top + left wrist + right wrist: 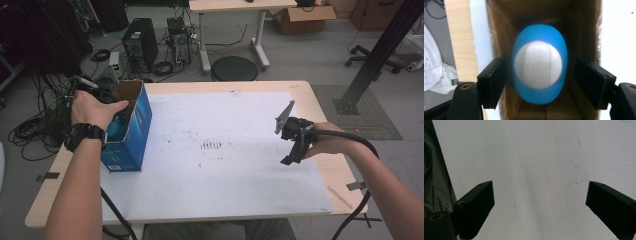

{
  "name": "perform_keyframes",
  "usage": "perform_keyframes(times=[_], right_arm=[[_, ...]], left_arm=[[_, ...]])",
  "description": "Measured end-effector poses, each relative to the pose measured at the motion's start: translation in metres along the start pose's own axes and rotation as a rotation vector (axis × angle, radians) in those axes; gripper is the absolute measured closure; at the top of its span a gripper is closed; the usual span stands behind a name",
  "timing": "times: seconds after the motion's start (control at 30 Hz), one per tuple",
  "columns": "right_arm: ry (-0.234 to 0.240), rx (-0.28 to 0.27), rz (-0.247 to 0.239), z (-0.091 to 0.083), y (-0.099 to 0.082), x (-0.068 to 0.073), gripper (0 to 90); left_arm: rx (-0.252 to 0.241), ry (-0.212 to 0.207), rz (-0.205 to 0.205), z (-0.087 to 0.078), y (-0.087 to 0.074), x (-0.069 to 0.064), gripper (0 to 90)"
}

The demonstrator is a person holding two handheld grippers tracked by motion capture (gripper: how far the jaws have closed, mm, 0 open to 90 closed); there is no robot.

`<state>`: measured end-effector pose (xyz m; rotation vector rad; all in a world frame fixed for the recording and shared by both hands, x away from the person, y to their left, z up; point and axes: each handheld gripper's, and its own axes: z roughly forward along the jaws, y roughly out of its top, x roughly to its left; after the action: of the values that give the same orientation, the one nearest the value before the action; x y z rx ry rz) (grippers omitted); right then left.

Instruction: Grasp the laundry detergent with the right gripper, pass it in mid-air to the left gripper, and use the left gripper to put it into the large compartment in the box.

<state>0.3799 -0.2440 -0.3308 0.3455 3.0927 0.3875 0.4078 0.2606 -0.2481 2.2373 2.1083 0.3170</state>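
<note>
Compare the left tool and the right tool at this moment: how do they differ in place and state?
The left tool reaches into the open blue box, while the right tool hovers over the bare white mat. A blue and white egg-shaped object sits between the left tool's jaws with a gap at each side; nothing lies between the right tool's jaws. Both have black jaws standing open.

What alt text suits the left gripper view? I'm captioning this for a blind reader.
A blue and white egg-shaped object sits blurred inside an open cardboard box, between the two black jaws of the left hand-held gripper; small gaps show on both sides, so the pads do not press on it. Beside the box lies a white table surface.
</note>
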Motion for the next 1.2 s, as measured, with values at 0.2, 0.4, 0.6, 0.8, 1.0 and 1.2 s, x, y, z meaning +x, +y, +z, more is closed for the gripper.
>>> perform_keyframes(times=[0.2,0.4,0.6,0.8,1.0,1.2], right_arm=[[-0.002,-0.009,-0.001,-0.005,0.001,0.0,8.2],[-0.006,-0.034,0.005,-0.011,0.004,-0.001,7.7],[0.005,-0.045,0.004,-0.013,0.008,-0.001,7.3],[0.015,-0.061,0.008,-0.013,0.01,-0.003,6.5],[0.031,-0.078,0.01,-0.013,0.013,-0.005,5.3],[0.044,-0.112,0.024,-0.017,0.013,-0.008,4.4]], left_arm=[[-0.021,0.008,0.03,-0.022,-0.001,-0.001,25.0],[-0.074,-0.008,0.102,-0.045,-0.004,-0.016,19.5],[-0.125,-0.031,0.179,-0.06,-0.003,-0.039,15.6],[-0.167,-0.076,0.266,-0.059,-0.003,-0.069,12.8],[-0.157,-0.112,0.329,-0.047,0.0,-0.097,8.3],[-0.144,-0.144,0.361,-0.03,0.001,-0.117,5.3]])
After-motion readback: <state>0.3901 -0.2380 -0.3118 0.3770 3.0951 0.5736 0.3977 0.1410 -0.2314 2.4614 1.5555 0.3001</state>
